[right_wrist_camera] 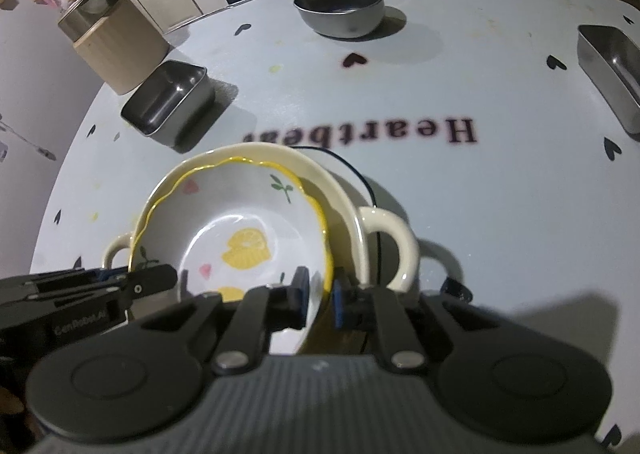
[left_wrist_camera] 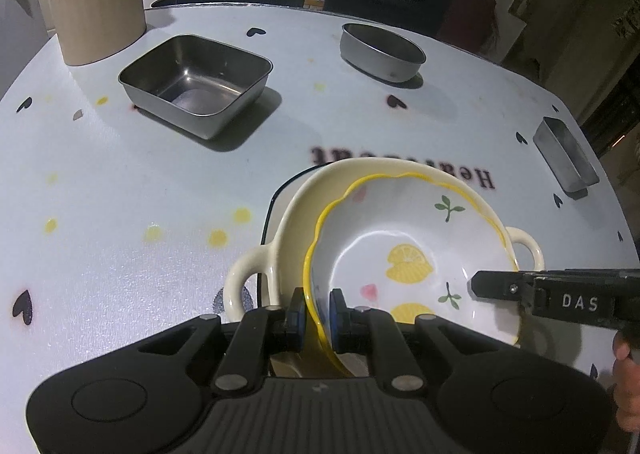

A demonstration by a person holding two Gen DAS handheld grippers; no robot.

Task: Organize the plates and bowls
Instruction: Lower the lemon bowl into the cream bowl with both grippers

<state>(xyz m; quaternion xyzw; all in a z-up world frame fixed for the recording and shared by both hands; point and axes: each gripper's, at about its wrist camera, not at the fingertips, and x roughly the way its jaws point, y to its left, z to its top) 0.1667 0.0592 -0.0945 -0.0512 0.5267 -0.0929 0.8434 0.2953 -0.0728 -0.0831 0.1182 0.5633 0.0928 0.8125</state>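
A white lemon-patterned bowl with a wavy yellow rim sits tilted inside a cream two-handled bowl. Under them a dark-rimmed plate peeks out. My left gripper is shut on the lemon bowl's near-left rim, with one pad inside and one outside. On the opposite rim my right gripper is shut the same way. Each gripper also shows in the other's view: the right gripper and the left gripper.
On the white heart-printed table stand a square steel container, a round steel bowl and a narrow steel tin. A wooden cylinder stands at the far left. Dark chairs line the far edge.
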